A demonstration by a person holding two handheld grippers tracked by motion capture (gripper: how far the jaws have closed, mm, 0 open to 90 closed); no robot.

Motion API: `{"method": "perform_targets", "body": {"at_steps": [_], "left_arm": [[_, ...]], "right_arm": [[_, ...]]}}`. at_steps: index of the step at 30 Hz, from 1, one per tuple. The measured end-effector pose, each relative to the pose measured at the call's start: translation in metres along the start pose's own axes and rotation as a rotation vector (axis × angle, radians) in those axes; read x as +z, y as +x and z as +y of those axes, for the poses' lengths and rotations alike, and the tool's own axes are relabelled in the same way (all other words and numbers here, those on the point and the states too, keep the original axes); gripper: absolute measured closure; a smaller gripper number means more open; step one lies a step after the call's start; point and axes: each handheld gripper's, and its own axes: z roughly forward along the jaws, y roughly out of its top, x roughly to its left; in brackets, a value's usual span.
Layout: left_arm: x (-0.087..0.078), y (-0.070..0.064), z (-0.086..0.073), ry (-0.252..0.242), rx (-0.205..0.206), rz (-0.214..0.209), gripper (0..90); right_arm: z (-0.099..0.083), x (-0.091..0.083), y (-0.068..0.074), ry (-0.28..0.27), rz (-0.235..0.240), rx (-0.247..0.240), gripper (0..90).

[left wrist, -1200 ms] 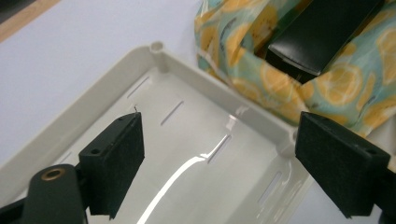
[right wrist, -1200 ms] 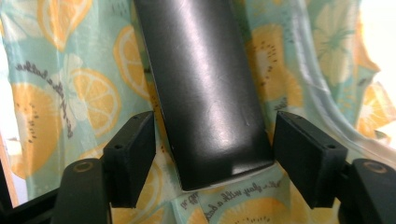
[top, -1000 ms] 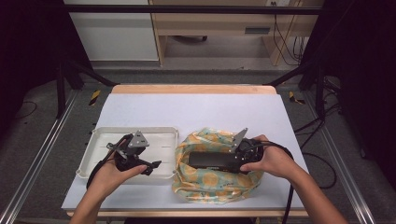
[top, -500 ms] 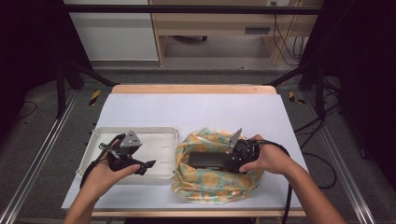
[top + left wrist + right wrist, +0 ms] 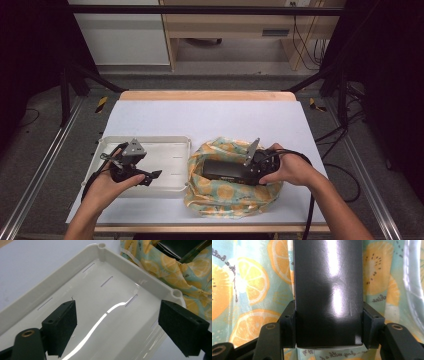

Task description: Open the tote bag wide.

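Right gripper [image 5: 250,169] clamps a black box [image 5: 225,170]; in the right gripper view the jaws press flat against both long sides of the box [image 5: 329,290], near its end; the box lies lengthwise inside a cloth bag [image 5: 227,200] printed with lemon and orange slices on pale green; the bag sits on the tabletop [image 5: 210,117] at the near right, its fabric bunched around the box on all sides; the right hand [image 5: 290,169] grips the tool from the right.

Left gripper [image 5: 150,176] hovers over a shallow white tray [image 5: 170,142]; its jaws stand wide apart, nothing between them; in the left gripper view the tray [image 5: 140,272] lies below the jaws, glossy, with short slots in its floor; the tray lies just beside the bag [image 5: 180,272], left of it; whether rim and cloth touch cannot be told; the left hand [image 5: 107,182] holds the tool over the tray's near left part.
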Motion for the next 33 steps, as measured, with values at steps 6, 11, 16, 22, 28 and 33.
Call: {"method": "perform_targets", "body": {"at_steps": [6,11,16,22,28,33], "left_arm": [[0.0,-0.001,0.0,0.004,0.005,-0.006,15.4],[0.001,-0.001,0.0,0.009,0.007,-0.009,15.4],[0.001,-0.001,-0.001,0.011,0.008,-0.011,15.4],[0.001,-0.001,-0.001,0.012,0.008,-0.013,15.3],[0.004,0.0,-0.003,0.02,0.004,-0.016,15.2],[0.004,0.0,-0.003,0.023,0.006,-0.018,15.1]], "right_arm": [[0.0,-0.007,0.003,-0.022,-0.013,-0.029,43.5],[-0.001,-0.017,0.004,-0.057,-0.035,-0.028,43.5],[-0.002,-0.027,0.006,-0.088,-0.047,-0.029,43.5],[-0.005,-0.04,0.009,-0.11,-0.058,-0.029,43.5],[-0.007,-0.048,0.01,-0.142,-0.064,-0.021,43.5],[-0.006,-0.051,0.01,-0.157,-0.073,-0.018,43.5]]}}
